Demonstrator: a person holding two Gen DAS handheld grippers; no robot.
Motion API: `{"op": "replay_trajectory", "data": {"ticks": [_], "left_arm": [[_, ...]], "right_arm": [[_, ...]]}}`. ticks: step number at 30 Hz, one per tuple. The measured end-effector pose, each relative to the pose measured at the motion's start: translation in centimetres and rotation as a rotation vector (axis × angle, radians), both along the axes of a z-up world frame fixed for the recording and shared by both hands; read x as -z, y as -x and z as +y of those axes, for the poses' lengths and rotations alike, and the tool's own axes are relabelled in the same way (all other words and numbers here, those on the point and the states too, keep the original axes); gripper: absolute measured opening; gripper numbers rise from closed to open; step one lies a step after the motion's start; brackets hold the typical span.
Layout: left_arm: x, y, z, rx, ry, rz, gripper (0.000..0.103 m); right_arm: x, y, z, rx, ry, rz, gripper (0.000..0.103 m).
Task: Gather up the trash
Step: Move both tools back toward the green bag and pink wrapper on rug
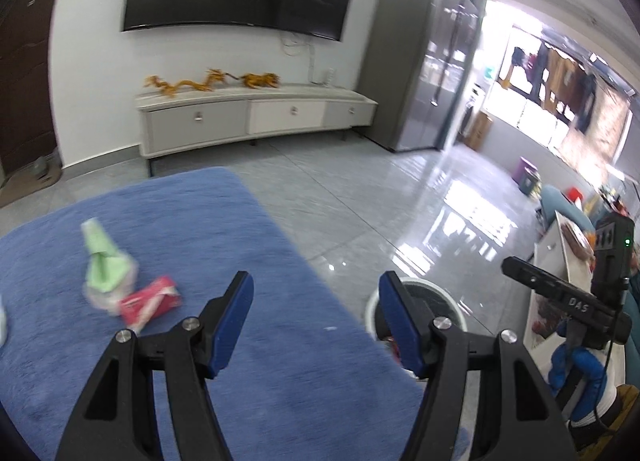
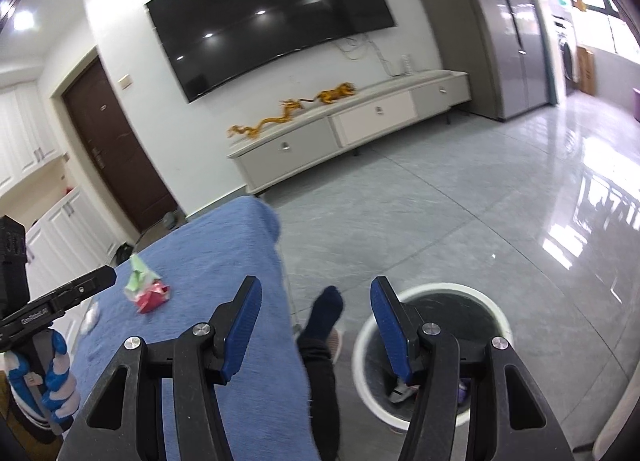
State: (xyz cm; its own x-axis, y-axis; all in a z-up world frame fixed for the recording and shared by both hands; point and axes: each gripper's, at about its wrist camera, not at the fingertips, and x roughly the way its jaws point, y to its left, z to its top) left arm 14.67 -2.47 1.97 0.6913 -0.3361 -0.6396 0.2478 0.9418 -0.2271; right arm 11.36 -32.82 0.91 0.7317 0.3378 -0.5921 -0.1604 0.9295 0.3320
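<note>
A crumpled green wrapper (image 1: 102, 261) and a red packet (image 1: 150, 303) lie together on the blue cloth-covered table (image 1: 240, 381); both also show in the right wrist view, green (image 2: 138, 275) and red (image 2: 154, 297). A white-rimmed trash bin (image 2: 432, 345) stands on the floor right of the table, with some trash inside; its rim shows in the left wrist view (image 1: 416, 301). My left gripper (image 1: 316, 289) is open and empty above the table's right edge. My right gripper (image 2: 316, 295) is open and empty, above the gap between table and bin.
A white scrap (image 2: 91, 317) lies on the table's left part. A person's leg and dark sock (image 2: 324, 317) stand between table and bin. A TV cabinet (image 1: 256, 117) and a fridge (image 1: 416, 61) line the far wall. Glossy tiled floor (image 1: 380, 201) lies beyond.
</note>
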Motion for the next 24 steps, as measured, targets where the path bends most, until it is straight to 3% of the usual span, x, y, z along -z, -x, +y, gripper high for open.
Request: {"op": "replay_trajectory", "data": {"ticks": [5,13,24], "left_arm": [[0.6,0.9,7.0,-0.106,-0.003,-0.004,0.063],[2.4,2.5,18.7,-0.299,-0.082,0.000,0.063],[7.8,3.1,32.8,-0.532,-0.122,0.090,0.063]], "right_arm": [[-0.5,-1.2,4.5,-0.093,0.012,-0.001,0.054],[0.3,-3.7,12.4,-0.236,0.037,0.039,0.054],[2.8,-8.1,23.3,-0.425,0.090,0.114,0.054]]}}
